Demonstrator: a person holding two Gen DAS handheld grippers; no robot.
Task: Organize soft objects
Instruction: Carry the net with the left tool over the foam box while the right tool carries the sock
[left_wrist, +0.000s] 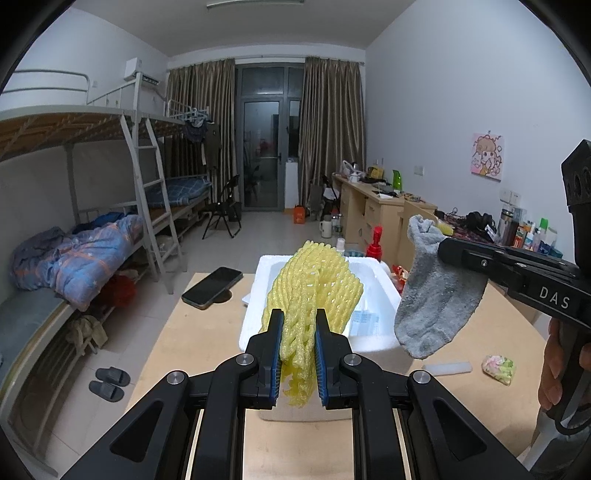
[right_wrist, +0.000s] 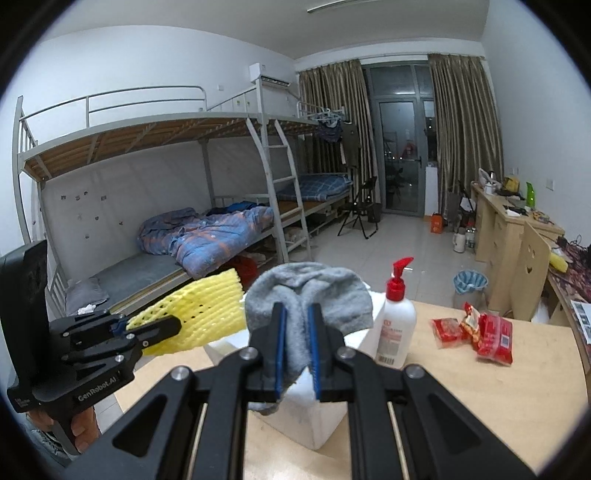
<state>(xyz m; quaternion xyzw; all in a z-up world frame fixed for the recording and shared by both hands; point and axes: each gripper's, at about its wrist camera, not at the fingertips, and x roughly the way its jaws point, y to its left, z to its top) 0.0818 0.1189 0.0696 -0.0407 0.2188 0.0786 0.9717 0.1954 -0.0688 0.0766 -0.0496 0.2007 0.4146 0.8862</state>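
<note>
My left gripper (left_wrist: 298, 325) is shut on a yellow foam fruit net (left_wrist: 314, 288) and holds it above the near end of a white foam box (left_wrist: 380, 280) on the wooden table. My right gripper (right_wrist: 295, 317) is shut on a grey sock (right_wrist: 314, 291), held above the box's corner (right_wrist: 314, 417). In the left wrist view the right gripper (left_wrist: 443, 245) holds the sock (left_wrist: 432, 299) hanging at the box's right side. In the right wrist view the left gripper (right_wrist: 173, 325) holds the net (right_wrist: 199, 314) at the left.
A black phone (left_wrist: 212, 287) lies on the table (left_wrist: 192, 339) left of the box. A small floral pouch (left_wrist: 498, 369) and a pale flat bar (left_wrist: 447, 368) lie at the right. A white pump bottle (right_wrist: 395, 325) and red snack packets (right_wrist: 476, 332) stand behind the box.
</note>
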